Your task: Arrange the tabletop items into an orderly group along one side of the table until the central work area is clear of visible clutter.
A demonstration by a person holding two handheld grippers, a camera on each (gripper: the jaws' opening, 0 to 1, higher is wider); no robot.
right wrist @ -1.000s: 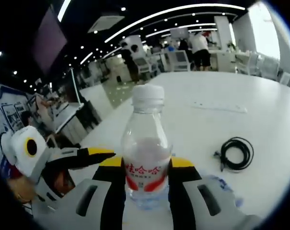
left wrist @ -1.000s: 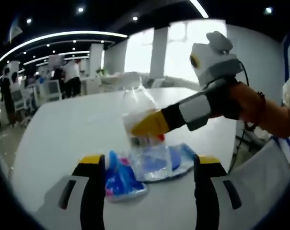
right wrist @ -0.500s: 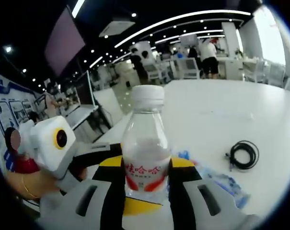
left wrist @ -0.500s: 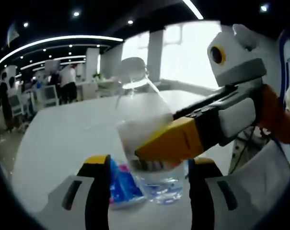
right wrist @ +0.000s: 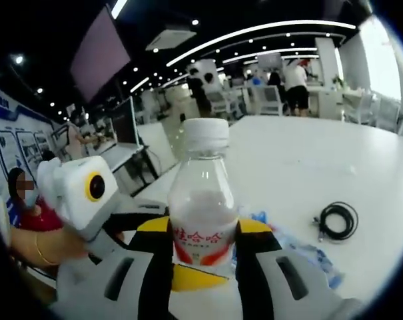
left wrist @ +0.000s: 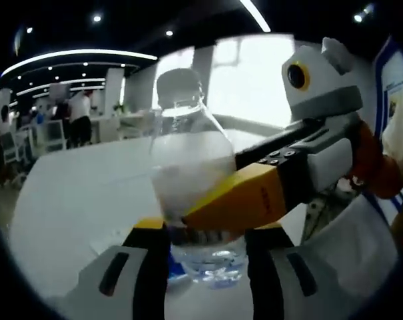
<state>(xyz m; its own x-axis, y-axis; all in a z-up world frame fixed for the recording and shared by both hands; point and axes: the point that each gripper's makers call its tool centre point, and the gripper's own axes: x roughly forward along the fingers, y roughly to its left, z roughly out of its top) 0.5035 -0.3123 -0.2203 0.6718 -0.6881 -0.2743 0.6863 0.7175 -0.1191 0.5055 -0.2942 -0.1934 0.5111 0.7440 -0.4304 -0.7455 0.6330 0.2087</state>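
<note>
1. The right tongs [right wrist: 202,250] are clamped on the water bottle [right wrist: 202,213] at its red-lettered label, one jaw on each side. The bottle stands upright between them, white cap up, its long axis at right angles to the jaws.
2. The left tongs [left wrist: 204,250] sit just beneath and around the same bottle's base [left wrist: 208,257], jaws apart on either side of it. I cannot tell whether they touch it. Seen from there, the right tongs' yellow jaw crosses the bottle's middle from the right.
3. So the bottle is held off the tabletop [right wrist: 308,160] by the right tongs, with the left tongs nearest its lower end. That suits either a handover or a set-down.
4. Behind the bottle lies a blue-printed plastic wrapper [right wrist: 301,253]. A coiled black cable [right wrist: 338,221] rests further out, well apart from it.
5. My judgement: both remain to be gathered to one side.
</note>
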